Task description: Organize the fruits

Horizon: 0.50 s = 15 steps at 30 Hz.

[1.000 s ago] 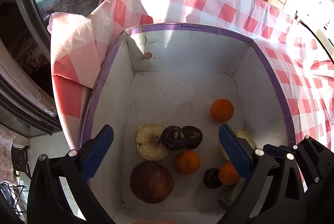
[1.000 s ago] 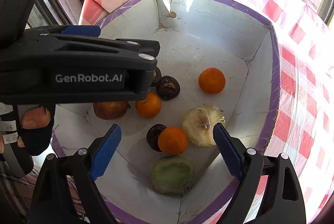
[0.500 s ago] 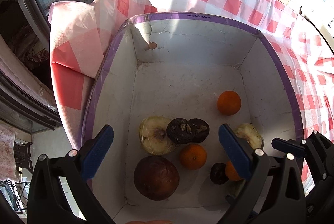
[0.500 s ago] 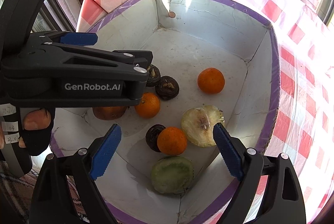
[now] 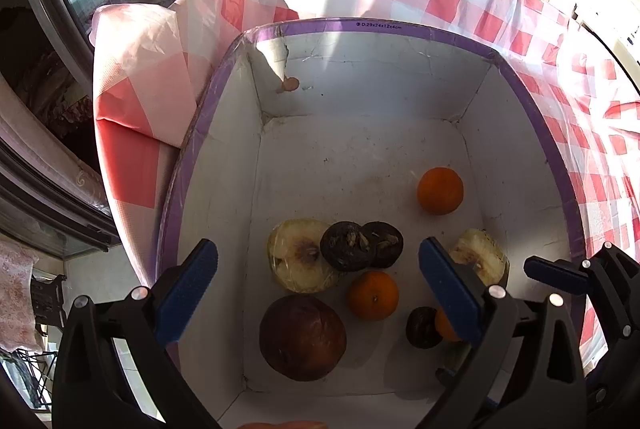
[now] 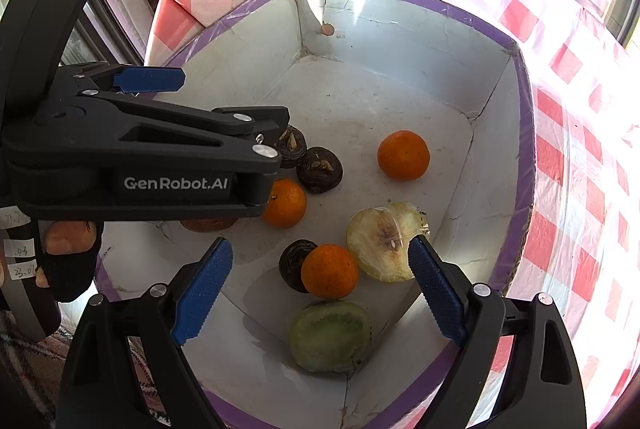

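Hovered above the white box with both grippers empty — left gripper and right gripper each spread wide, gripping nothing. Held all the fruit on the box floor: three oranges, one alone at far right, dark chestnut-like pieces, apple halves, a brown round fruit. Best lowered straight over one isolated fruit — jaws astride it, clear of neighbours. Compared with a second earlier, left view drawn back and higher; right barely moved.
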Motion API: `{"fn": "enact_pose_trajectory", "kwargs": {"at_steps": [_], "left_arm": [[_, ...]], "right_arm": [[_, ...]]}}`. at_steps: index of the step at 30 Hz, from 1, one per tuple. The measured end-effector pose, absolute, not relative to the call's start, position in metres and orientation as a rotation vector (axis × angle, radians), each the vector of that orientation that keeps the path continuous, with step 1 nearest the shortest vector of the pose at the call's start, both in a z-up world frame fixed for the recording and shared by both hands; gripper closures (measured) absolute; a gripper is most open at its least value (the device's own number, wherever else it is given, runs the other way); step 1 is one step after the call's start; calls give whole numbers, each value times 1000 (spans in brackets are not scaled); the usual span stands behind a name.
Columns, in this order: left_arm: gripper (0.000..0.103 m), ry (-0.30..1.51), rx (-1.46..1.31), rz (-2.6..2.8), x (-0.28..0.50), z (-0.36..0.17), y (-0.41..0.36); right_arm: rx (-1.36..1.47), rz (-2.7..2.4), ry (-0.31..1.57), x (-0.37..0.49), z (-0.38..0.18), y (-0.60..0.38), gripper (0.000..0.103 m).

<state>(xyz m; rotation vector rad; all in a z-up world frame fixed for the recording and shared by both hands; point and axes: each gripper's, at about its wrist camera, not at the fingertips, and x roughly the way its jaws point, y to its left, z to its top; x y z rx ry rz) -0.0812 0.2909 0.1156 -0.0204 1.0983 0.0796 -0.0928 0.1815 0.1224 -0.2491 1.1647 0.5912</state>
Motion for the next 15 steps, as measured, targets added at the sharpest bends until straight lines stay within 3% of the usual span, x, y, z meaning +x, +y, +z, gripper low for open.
{"fn": "enact_pose_trajectory", "kwargs": {"at_steps": [15], "left_arm": [[2,1104,-19,76,-79,114,293]], "right_arm": [[-251,595,1164,-93,123,181,17]]}}
